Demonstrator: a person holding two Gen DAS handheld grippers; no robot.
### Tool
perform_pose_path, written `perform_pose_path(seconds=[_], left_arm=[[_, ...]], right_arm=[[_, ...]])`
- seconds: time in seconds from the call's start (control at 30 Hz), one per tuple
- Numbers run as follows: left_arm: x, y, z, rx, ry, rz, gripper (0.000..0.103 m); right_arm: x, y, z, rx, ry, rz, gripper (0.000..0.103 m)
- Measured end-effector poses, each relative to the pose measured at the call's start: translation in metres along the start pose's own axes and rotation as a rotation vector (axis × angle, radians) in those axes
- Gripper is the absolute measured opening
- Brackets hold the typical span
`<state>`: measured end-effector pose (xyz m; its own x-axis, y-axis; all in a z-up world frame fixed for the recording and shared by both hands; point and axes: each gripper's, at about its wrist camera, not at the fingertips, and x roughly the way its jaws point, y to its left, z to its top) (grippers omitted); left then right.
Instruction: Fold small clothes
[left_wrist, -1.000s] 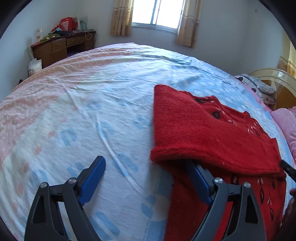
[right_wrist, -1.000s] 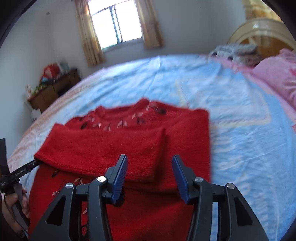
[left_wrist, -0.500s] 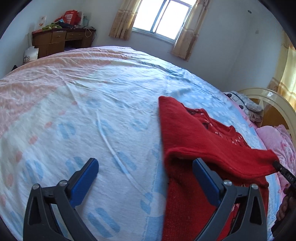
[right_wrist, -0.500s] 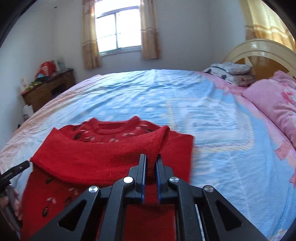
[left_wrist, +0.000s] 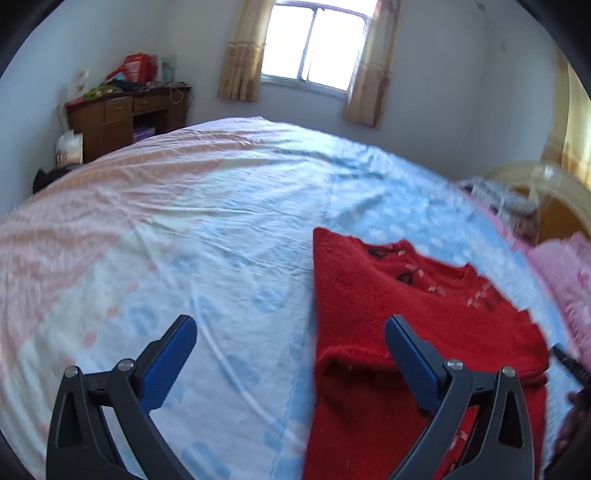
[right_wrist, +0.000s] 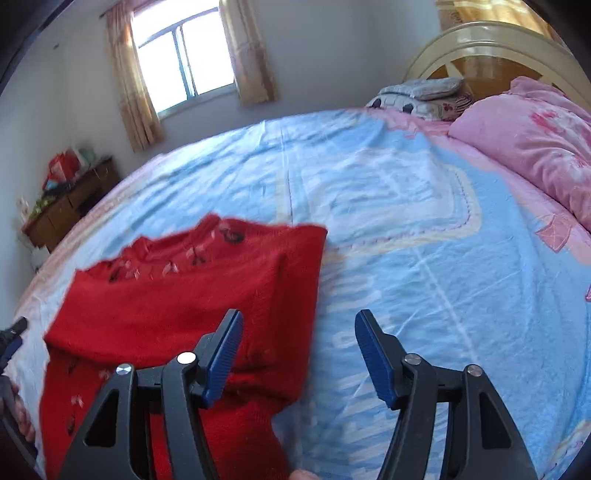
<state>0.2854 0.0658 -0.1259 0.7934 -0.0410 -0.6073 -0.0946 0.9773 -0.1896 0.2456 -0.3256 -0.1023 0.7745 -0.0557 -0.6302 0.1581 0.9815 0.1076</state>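
Note:
A red knitted sweater (left_wrist: 406, 295) lies flat on the bed sheet (left_wrist: 221, 240), with a sleeve folded across its chest. My left gripper (left_wrist: 290, 325) hangs open and wide above the sweater's left edge, one finger over the sheet and the other over the knit, holding nothing. In the right wrist view the sweater (right_wrist: 184, 295) fills the lower left. My right gripper (right_wrist: 299, 321) hovers at its right edge. Its jaws are opening, and only the sweater's edge and the sheet lie below the gap between them. The folded sleeve end lies under its left finger (right_wrist: 225, 347).
A pink quilt (right_wrist: 535, 147) and pillows (right_wrist: 417, 96) lie by the wooden headboard (right_wrist: 491, 48) at the right. A cluttered brown desk (left_wrist: 125, 110) stands by the far wall, left of the curtained window (left_wrist: 314, 44). A hand (right_wrist: 22, 417) shows at the left edge.
My right gripper closed on the sleeve end, then let go and drew off to the right, leaving the sleeve across the chest. The left gripper rose off the sweater, still open.

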Motion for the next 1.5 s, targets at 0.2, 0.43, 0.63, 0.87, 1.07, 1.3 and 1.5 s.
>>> perform_pose_path(seconds=[0.2,0.43,0.63,0.87,1.07,1.3,1.5], left_arm=[[0.035,-0.013,-0.012,0.109,0.119,0.121,0.103],[0.044,-0.001,-0.017,0.066,0.199,0.081,0.103],[0.022,0.004,-0.028,0.044,0.18,0.046,0.103],[0.007,0.009,-0.039,0.008,0.187,0.011,0.103],[-0.007,0.003,-0.058,0.073,0.17,0.019,0.103],[-0.027,-0.003,-0.076,0.142,0.176,0.001,0.103],[-0.046,-0.008,-0.085,0.188,0.174,0.001,0.103]], right_arm=[[0.001,0.044,-0.009,-0.164,0.022,0.114,0.027],[0.026,0.042,-0.023,-0.179,0.1,0.065,0.026],[0.007,0.04,-0.025,-0.154,0.075,0.077,0.026],[-0.01,0.033,-0.038,-0.124,0.163,0.064,0.027],[-0.039,0.027,-0.078,-0.173,0.246,0.053,0.046],[-0.065,0.017,-0.105,-0.192,0.26,0.022,0.045],[-0.068,0.013,-0.109,-0.154,0.241,0.032,0.046]])
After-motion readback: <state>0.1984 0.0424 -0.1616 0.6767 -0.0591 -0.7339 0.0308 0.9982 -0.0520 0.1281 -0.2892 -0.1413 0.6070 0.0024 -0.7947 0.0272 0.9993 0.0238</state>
